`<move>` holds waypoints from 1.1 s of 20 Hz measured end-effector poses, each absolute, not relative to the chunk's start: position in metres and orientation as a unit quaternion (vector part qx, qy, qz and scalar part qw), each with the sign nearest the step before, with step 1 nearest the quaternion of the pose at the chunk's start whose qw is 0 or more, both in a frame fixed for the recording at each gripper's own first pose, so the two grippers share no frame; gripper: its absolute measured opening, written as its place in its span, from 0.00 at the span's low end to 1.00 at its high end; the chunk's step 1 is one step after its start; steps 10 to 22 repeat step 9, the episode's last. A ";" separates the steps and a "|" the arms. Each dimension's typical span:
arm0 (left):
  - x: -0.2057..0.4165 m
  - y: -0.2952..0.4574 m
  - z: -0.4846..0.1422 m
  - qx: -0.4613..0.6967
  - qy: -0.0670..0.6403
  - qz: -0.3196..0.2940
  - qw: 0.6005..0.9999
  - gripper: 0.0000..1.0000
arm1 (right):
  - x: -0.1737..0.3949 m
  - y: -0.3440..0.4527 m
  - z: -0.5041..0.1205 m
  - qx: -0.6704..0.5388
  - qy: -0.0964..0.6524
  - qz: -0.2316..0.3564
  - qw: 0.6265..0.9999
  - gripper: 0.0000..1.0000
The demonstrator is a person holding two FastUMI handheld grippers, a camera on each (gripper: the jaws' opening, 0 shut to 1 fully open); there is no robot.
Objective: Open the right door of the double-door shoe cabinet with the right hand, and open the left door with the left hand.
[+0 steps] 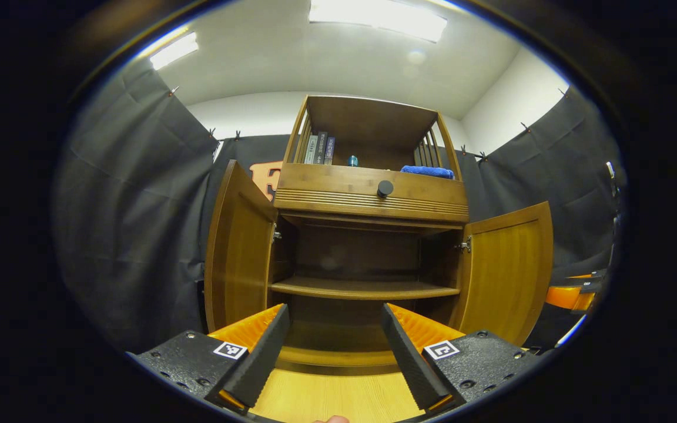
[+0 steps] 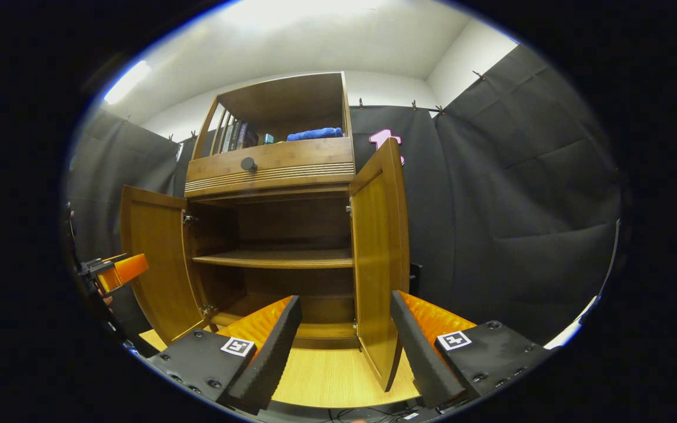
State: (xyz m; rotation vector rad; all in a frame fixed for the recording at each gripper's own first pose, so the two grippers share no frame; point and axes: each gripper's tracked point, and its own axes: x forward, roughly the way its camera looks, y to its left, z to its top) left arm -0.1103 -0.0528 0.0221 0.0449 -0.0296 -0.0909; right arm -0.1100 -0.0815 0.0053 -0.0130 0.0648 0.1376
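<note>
Both grippers, left gripper (image 1: 334, 341) and right gripper (image 2: 345, 335), spread empty before the shoe cabinet (image 1: 368, 200), doors swung wide, on a light wood floor (image 1: 332, 396).

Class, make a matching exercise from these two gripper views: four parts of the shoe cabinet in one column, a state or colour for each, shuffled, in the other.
1. left door
2. drawer knob
3. folded cloth
4. inner shelf

A. blue
B. bare
C. swung open
D. black

Pairs: 1-C, 2-D, 3-A, 4-B
</note>
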 end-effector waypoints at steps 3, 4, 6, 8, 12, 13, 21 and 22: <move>-0.110 -0.053 0.020 0.023 -0.013 -0.047 0.999 0.94 | -0.108 -0.079 0.005 -0.007 0.033 0.071 0.997 0.98; -0.110 -0.052 0.020 0.024 -0.013 -0.046 0.999 0.94 | -0.108 -0.079 0.005 -0.007 0.034 0.072 0.997 0.98; -0.109 -0.052 0.019 0.026 -0.013 -0.045 0.999 0.94 | -0.106 -0.077 0.005 -0.008 0.034 0.073 0.997 0.98; -0.108 -0.052 0.019 0.025 -0.012 -0.044 0.999 0.91 | -0.104 -0.077 0.006 -0.009 0.034 0.074 0.997 0.98; -0.109 -0.051 0.018 0.024 -0.012 -0.043 0.999 0.91 | -0.104 -0.076 0.006 -0.009 0.033 0.075 0.997 0.98; -0.109 -0.051 0.018 0.024 -0.012 -0.043 0.999 0.91 | -0.104 -0.076 0.006 -0.009 0.033 0.075 0.997 0.98; -0.109 -0.051 0.018 0.024 -0.012 -0.043 0.999 0.91 | -0.104 -0.076 0.006 -0.009 0.033 0.075 0.997 0.98; -0.109 -0.051 0.018 0.024 -0.012 -0.043 0.999 0.91 | -0.104 -0.076 0.006 -0.009 0.033 0.075 0.997 0.98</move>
